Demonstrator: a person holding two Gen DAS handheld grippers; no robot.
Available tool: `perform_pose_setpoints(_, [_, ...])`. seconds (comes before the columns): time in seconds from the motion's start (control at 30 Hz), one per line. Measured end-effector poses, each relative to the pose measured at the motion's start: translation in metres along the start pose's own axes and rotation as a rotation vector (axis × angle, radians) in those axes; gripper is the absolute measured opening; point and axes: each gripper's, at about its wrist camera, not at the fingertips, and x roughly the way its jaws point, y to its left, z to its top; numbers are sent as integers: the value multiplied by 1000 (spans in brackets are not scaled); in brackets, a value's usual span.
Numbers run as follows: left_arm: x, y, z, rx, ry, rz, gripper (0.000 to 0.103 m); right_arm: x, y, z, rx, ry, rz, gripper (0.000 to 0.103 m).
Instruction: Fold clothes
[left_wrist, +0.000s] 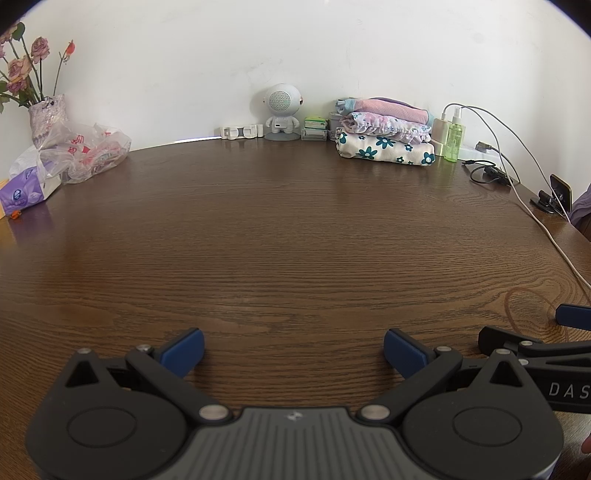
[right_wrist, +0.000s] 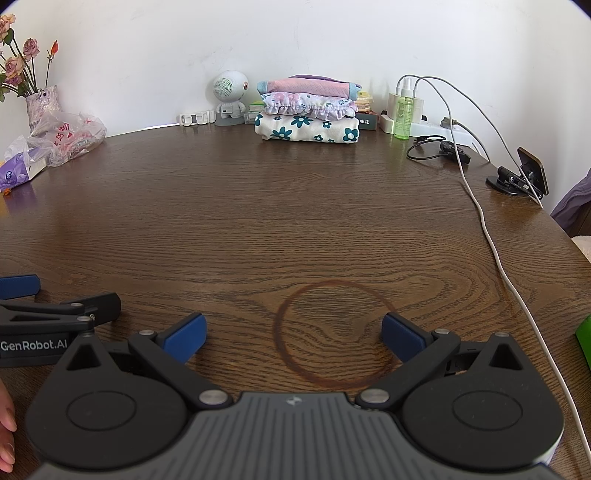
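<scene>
A stack of three folded clothes (left_wrist: 386, 134) sits at the far edge of the brown wooden table (left_wrist: 280, 229), against the wall: a pink one on top, a lilac flowered one in the middle, a white one with teal flowers at the bottom. The stack also shows in the right wrist view (right_wrist: 308, 110). My left gripper (left_wrist: 293, 352) is open and empty, low over the near part of the table. My right gripper (right_wrist: 293, 338) is open and empty, over a dark ring stain (right_wrist: 332, 332). The two grippers lie side by side, far from the stack.
A white robot-shaped speaker (left_wrist: 282, 110) stands left of the stack. A green spray bottle (left_wrist: 455, 136), chargers and a white cable (right_wrist: 495, 251) lie at the right. A phone stand (right_wrist: 524, 173) is at the right edge. A vase with flowers (left_wrist: 46, 114), plastic bag (left_wrist: 88, 151) and tissue pack (left_wrist: 26, 192) are at the left.
</scene>
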Motion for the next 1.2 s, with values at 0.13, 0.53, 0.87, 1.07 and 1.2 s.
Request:
perform_pose_setpoints(0.13, [0, 0, 0, 0, 0, 1, 103, 0, 0, 0, 0, 0, 0, 102])
perform_pose_setpoints(0.53, [0, 0, 0, 0, 0, 3, 103, 0, 0, 0, 0, 1, 2, 102])
perform_pose_setpoints(0.87, [-2, 1, -2, -1, 0, 5, 103, 2, 2, -1, -2, 3, 2, 102])
perform_pose_setpoints(1.07, [-1, 0, -2, -4, -1, 12, 103, 2, 2, -1, -3, 3, 2, 102])
perform_pose_setpoints(1.2, [-1, -1, -1, -5, -1, 15, 103, 3, 2, -1, -3, 4, 4, 102])
